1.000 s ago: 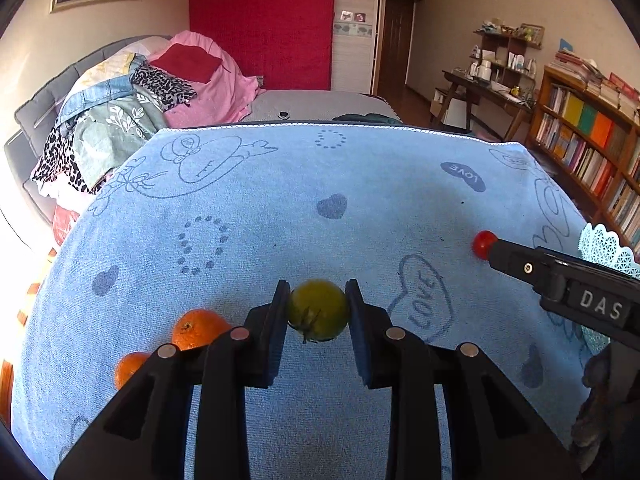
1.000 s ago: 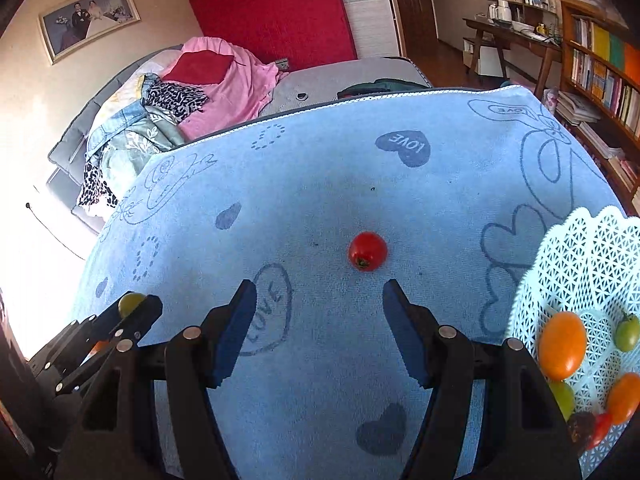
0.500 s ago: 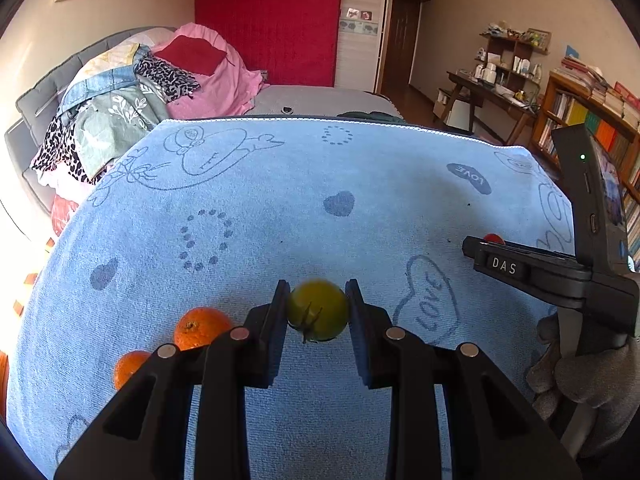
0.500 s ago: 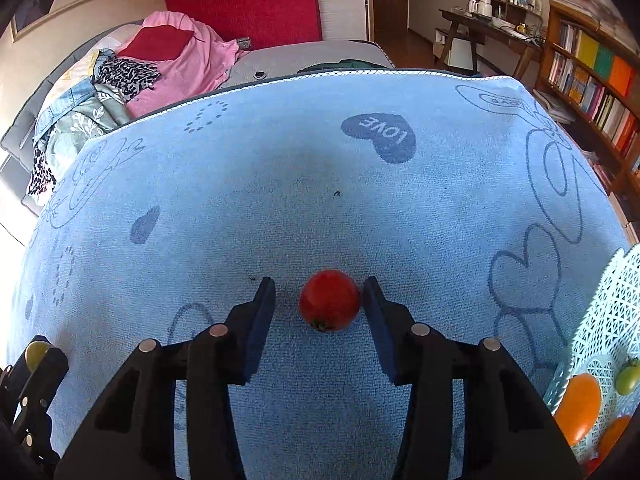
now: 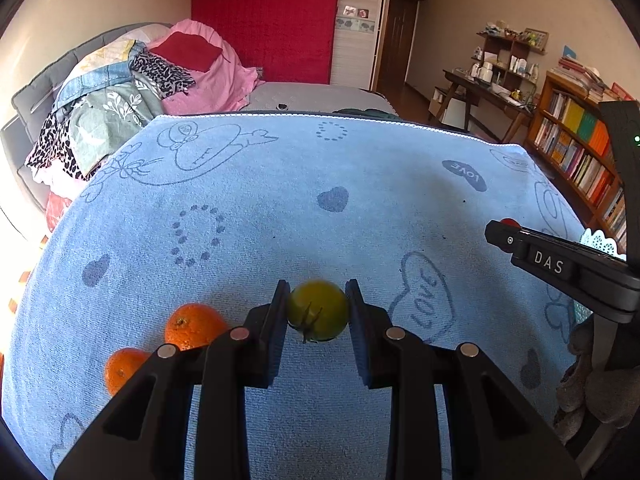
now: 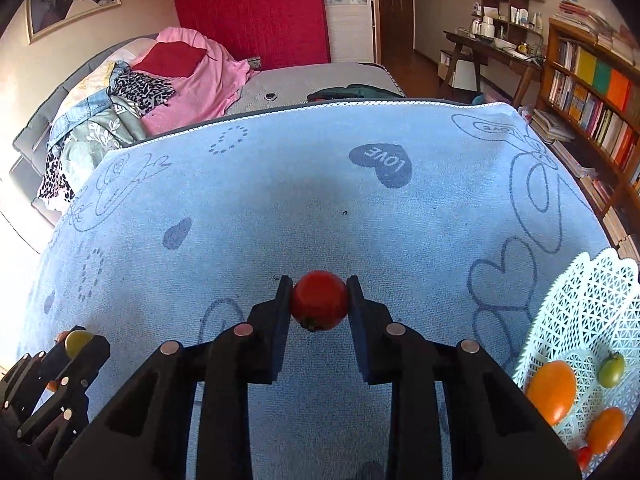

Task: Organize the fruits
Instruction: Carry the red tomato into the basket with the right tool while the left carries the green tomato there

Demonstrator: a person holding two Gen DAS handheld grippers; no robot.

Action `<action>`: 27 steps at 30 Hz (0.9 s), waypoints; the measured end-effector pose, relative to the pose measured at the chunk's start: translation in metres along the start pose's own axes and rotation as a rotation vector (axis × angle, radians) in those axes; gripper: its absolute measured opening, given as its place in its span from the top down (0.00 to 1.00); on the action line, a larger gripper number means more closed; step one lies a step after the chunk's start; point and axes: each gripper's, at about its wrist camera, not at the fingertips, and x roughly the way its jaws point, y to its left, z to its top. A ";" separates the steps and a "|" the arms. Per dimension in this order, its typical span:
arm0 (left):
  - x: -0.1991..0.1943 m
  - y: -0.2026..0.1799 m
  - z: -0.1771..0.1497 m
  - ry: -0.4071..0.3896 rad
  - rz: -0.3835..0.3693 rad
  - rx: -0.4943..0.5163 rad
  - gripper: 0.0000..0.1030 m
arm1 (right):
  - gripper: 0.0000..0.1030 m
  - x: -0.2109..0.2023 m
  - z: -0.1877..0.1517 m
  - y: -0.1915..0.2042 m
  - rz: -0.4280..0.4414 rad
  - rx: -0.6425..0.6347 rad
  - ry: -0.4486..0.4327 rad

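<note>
My left gripper (image 5: 318,310) is shut on a yellow-green tomato (image 5: 318,311) just above the blue towel (image 5: 280,200). Two oranges (image 5: 194,326) (image 5: 122,368) lie on the towel to its left. My right gripper (image 6: 319,300) is shut on a red tomato (image 6: 319,300) over the towel (image 6: 320,208). A white lattice basket (image 6: 592,300) at the right holds orange, green and red fruits (image 6: 552,384). The right gripper also shows at the right of the left wrist view (image 5: 508,236). The left gripper shows at the lower left of the right wrist view (image 6: 78,342).
The towel covers a table in a bedroom. A bed with piled clothes (image 5: 132,92) lies beyond its far edge. A bookshelf (image 6: 592,92) and a desk (image 6: 492,48) stand to the right. The basket's rim (image 5: 602,242) peeks behind the right gripper.
My right gripper moved forward around the red tomato and closed on it. My left gripper stayed shut on the yellow-green tomato and shifted only slightly.
</note>
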 end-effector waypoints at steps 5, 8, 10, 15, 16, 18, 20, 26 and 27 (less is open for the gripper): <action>-0.008 -0.005 0.000 -0.021 -0.072 0.012 0.72 | 0.73 -0.022 -0.005 -0.008 0.022 0.029 -0.016; -0.013 -0.010 0.000 -0.031 -0.150 0.017 0.72 | 0.73 -0.037 -0.010 -0.013 0.027 0.041 -0.029; -0.018 -0.015 -0.001 -0.042 -0.179 0.028 0.72 | 0.73 -0.046 -0.014 -0.017 0.027 0.048 -0.038; -0.028 -0.029 -0.004 -0.071 -0.225 0.065 0.72 | 0.73 -0.071 -0.023 -0.035 0.018 0.078 -0.064; -0.029 -0.031 -0.004 -0.073 -0.230 0.071 0.72 | 0.73 -0.076 -0.026 -0.040 0.013 0.086 -0.069; -0.030 -0.037 -0.007 -0.074 -0.233 0.087 0.72 | 0.73 -0.086 -0.031 -0.051 0.006 0.105 -0.078; -0.030 -0.042 -0.009 -0.072 -0.237 0.103 0.72 | 0.73 -0.097 -0.037 -0.062 -0.002 0.130 -0.086; -0.037 -0.051 -0.011 -0.075 -0.294 0.124 0.72 | 0.73 -0.128 -0.061 -0.103 -0.043 0.212 -0.120; -0.039 -0.052 -0.011 -0.074 -0.313 0.122 0.72 | 0.73 -0.132 -0.066 -0.110 -0.051 0.227 -0.122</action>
